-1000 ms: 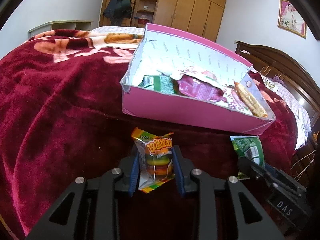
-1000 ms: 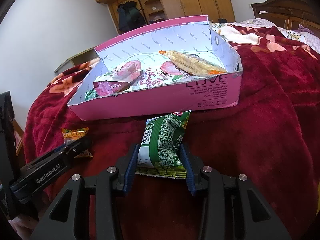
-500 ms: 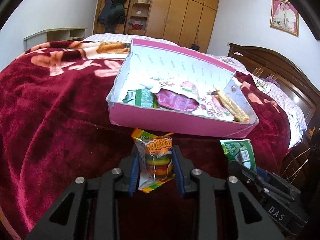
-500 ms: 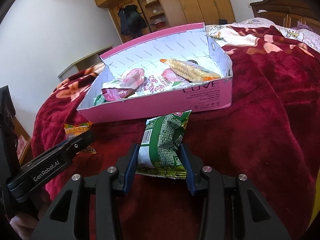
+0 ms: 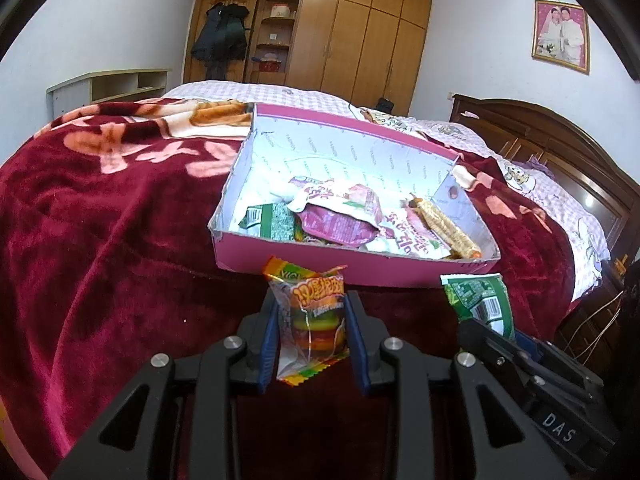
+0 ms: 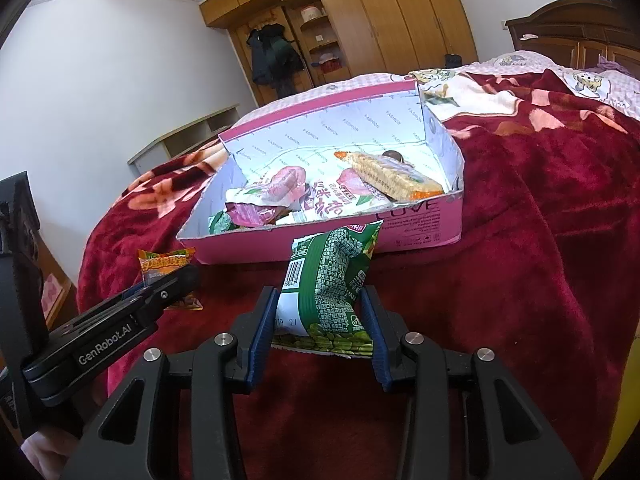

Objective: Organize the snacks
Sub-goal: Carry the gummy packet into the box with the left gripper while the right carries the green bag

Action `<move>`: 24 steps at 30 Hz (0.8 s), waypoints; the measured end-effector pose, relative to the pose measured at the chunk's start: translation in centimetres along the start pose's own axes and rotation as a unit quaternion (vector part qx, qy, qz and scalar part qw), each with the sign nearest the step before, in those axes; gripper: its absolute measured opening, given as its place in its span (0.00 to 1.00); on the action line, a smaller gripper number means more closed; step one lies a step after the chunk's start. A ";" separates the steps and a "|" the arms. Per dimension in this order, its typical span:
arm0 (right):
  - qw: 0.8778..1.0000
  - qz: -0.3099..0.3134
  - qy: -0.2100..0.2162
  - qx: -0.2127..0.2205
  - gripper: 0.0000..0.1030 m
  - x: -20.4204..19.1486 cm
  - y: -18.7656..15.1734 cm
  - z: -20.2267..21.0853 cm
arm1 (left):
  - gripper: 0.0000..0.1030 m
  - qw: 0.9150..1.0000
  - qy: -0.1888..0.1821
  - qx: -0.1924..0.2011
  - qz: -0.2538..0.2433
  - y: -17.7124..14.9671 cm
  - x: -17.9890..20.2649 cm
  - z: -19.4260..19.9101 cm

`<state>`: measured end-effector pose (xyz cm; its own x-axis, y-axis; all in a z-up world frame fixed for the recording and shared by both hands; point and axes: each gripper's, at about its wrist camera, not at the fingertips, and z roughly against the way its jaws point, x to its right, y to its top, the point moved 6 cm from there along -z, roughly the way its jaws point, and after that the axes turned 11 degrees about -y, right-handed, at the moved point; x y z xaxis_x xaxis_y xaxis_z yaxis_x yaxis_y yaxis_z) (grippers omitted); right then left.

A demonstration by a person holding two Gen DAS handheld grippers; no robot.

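My left gripper (image 5: 312,330) is shut on a small orange burger-gummy packet (image 5: 310,316), held upright above the red blanket. In the right wrist view, my right gripper (image 6: 324,320) is shut on a green pea-snack bag (image 6: 334,280). Just beyond both stands a pink cardboard box (image 5: 352,266) with a white lining, holding several snack packets and a long wafer bar (image 6: 390,176). The green bag (image 5: 480,300) shows at the right of the left wrist view, and the orange packet (image 6: 166,262) at the left of the right wrist view.
The box (image 6: 420,224) rests on a dark red flowered blanket (image 5: 100,220) covering a bed. A dark wooden headboard (image 5: 560,140) rises at the right, and wooden wardrobes (image 5: 352,32) line the far wall. A low shelf unit (image 5: 112,84) stands by the left wall.
Both grippers have risen with their packets, so the box now sits lower in each view and more of its inside shows. The grips have not changed.
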<state>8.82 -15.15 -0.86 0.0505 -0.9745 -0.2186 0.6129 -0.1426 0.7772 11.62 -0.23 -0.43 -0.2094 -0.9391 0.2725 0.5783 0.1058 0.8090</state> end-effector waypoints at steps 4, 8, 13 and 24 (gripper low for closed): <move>1.000 0.002 0.002 0.005 0.42 0.0 0.4 0.3 | 0.31 1.000 0.001 0.004 -0.005 0.7 0.3 0.1; 1.000 0.010 0.007 0.012 0.42 -0.3 1.1 0.6 | 0.31 1.000 -0.001 0.010 -0.012 1.7 0.6 0.2; 1.000 0.017 0.014 0.021 0.42 -0.6 2.2 0.9 | 0.31 1.000 -0.006 0.012 -0.014 3.0 1.1 -0.1; 0.999 0.027 0.019 0.031 0.42 -0.9 4.3 0.8 | 0.31 0.999 -0.006 0.021 -0.037 5.8 2.3 -0.7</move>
<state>10.81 -15.03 3.14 0.1141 -0.9738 -0.1965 0.5589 -0.1006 0.8231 15.03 -1.98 4.53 -0.2595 -0.9410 0.2172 0.5270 0.0505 0.8484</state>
